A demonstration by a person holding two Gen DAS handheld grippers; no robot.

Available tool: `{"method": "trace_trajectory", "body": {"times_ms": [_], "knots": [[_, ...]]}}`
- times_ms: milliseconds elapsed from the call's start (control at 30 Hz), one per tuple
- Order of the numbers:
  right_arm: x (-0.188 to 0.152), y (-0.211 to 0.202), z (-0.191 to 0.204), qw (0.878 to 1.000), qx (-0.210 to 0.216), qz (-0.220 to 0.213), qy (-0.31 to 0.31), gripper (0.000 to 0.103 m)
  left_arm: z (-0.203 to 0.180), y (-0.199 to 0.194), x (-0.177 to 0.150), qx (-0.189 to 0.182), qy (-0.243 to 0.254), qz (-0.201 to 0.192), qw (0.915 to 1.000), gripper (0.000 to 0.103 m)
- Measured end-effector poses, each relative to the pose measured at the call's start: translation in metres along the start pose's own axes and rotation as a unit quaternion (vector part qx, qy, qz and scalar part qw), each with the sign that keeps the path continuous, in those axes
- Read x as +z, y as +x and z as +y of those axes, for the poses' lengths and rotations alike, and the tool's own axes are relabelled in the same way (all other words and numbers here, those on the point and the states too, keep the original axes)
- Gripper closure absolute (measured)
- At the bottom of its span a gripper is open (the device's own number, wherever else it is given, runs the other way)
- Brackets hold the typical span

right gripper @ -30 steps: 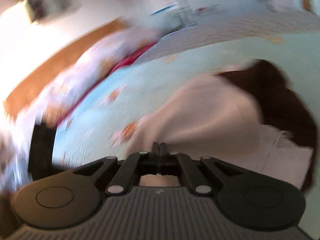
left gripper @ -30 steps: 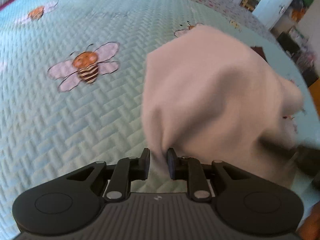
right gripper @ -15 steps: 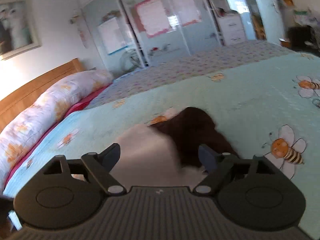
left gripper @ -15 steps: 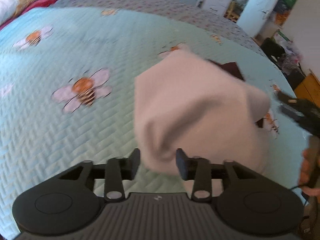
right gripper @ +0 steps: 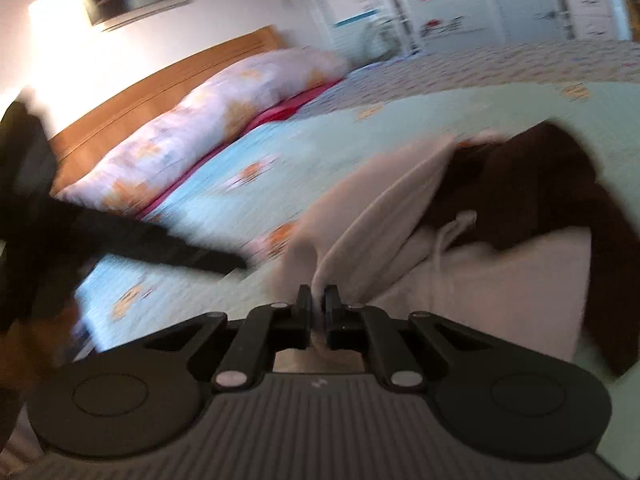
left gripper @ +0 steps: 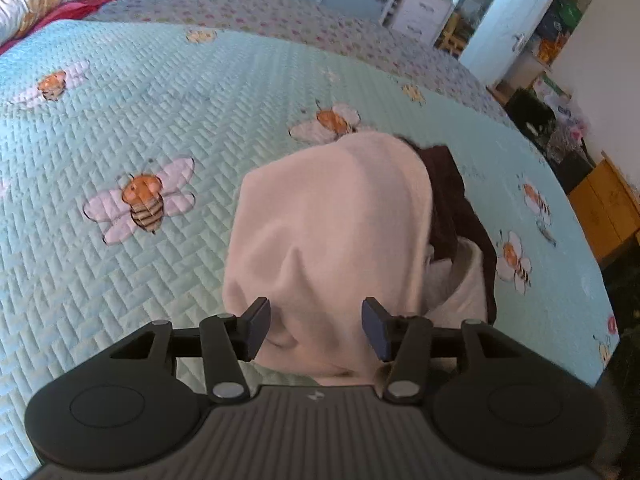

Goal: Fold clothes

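Right claw point(right gripper: 316, 300) pinches the pale garment's point(right gripper: 400, 208) edge; left claw point(left gripper: 316, 322) is opening, cloth loose between. Mid-fold: next, regrip left.

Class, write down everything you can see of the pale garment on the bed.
The pale garment is soft, pinkish-white, fleecy-looking cloth with a drawstring. It lies heaped on the bee-print quilt, partly over a dark brown garment. The right gripper pinches a fold; the left gripper, jaws opening, straddles it without pressing.
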State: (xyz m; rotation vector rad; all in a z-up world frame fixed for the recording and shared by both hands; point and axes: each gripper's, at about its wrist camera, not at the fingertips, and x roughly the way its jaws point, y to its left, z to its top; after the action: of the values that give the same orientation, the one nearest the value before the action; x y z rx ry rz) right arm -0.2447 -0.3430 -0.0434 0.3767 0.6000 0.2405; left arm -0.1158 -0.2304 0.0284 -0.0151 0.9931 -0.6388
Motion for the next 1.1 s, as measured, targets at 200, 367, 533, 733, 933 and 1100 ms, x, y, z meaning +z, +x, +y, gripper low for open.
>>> {"method": "trace_trajectory", "body": {"times_ms": [200,367,533,733,933,1100], "knots": [[-0.031,-0.004,0.022,1.0,0.004,0.014,-0.002,0.097,-0.015,0.028,-0.009,-0.013,0.029,0.05,0.9983,0.047],[-0.031,-0.006,0.034,0.999,-0.006,0.012,-0.031,0.097,-0.042,0.045,-0.003,-0.001,0.067,0.06,0.9959,0.047],[-0.036,-0.007,0.027,0.999,-0.026,0.021,-0.018,0.098,-0.041,0.033,0.006,-0.013,0.059,0.046,0.9972,0.046],[-0.032,-0.01,0.048,0.995,-0.057,0.003,-0.077,0.098,-0.027,0.003,0.012,-0.003,0.041,0.017,0.999,0.046],[-0.027,-0.005,0.067,0.978,-0.06,-0.017,-0.199,0.098,-0.044,0.001,0.027,-0.059,0.077,0.013,0.9952,0.039],[-0.019,-0.002,0.072,0.963,-0.057,-0.025,-0.261,0.098,-0.063,0.042,0.038,-0.041,0.124,0.065,0.9894,0.039]]}}
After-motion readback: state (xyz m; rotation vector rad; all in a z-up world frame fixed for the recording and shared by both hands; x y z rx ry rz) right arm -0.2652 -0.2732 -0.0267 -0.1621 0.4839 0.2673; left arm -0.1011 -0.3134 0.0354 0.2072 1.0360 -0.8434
